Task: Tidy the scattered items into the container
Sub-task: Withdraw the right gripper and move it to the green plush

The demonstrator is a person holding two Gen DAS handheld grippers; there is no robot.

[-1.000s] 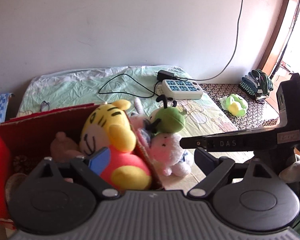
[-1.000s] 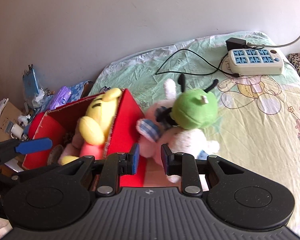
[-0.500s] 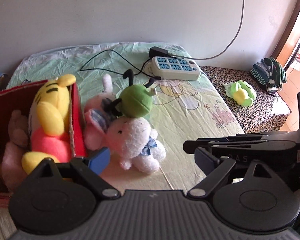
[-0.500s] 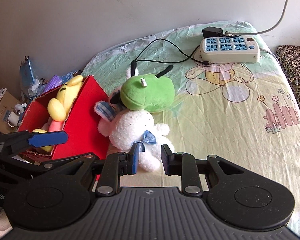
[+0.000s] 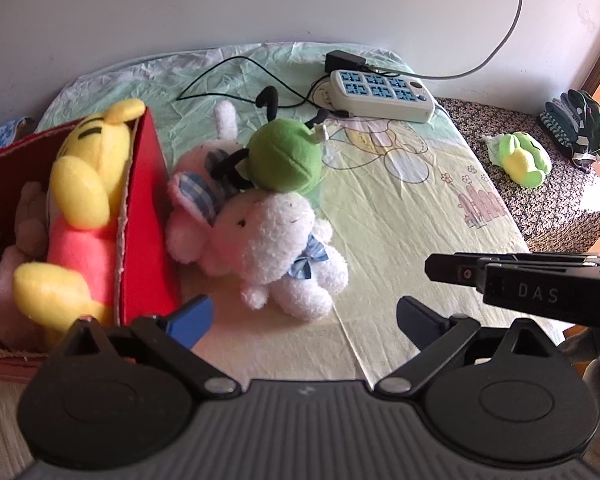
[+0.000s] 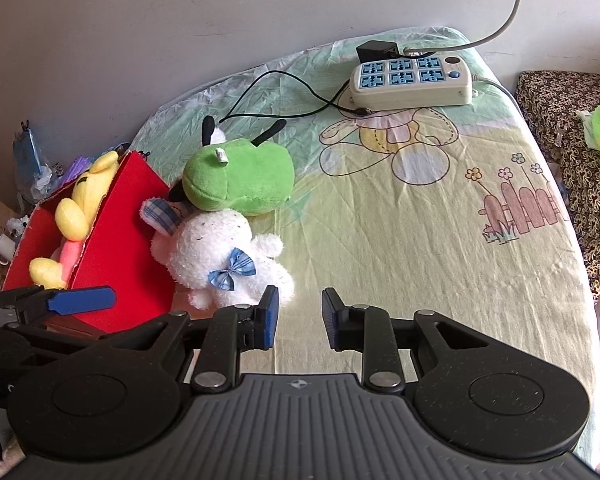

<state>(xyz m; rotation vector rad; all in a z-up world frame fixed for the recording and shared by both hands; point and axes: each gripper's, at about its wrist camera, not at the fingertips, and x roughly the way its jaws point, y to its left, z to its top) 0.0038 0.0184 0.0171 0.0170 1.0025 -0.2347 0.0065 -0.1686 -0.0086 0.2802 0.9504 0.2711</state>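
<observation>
Bedsheet [image 5: 400,216] – white plush [image 5: 284,248] ahead of left gripper [image 5: 304,318] (jaws just widened, empty).

On the bed [image 6: 420,240], a box [image 6: 116,256] holding a bear toy [image 5: 88,184] sits at left; three plush toys [image 5: 276,236] pile against its right side, a power strip [image 6: 412,80] lying behind them.

The left hand-held gripper [image 5: 304,318] now hangs over the bed sheet [image 5: 400,216] in front of the white plush rabbit [image 5: 284,248], where a second ago it was at the red box [image 5: 148,216] with the yellow bear [image 5: 84,184] between its fingers. Its jaws have just been opening and nothing sits between them. The right hand-held gripper [image 6: 298,318] has also moved off the box's corner, and its narrow gap now frames bare sheet just right of the rabbit.
</observation>
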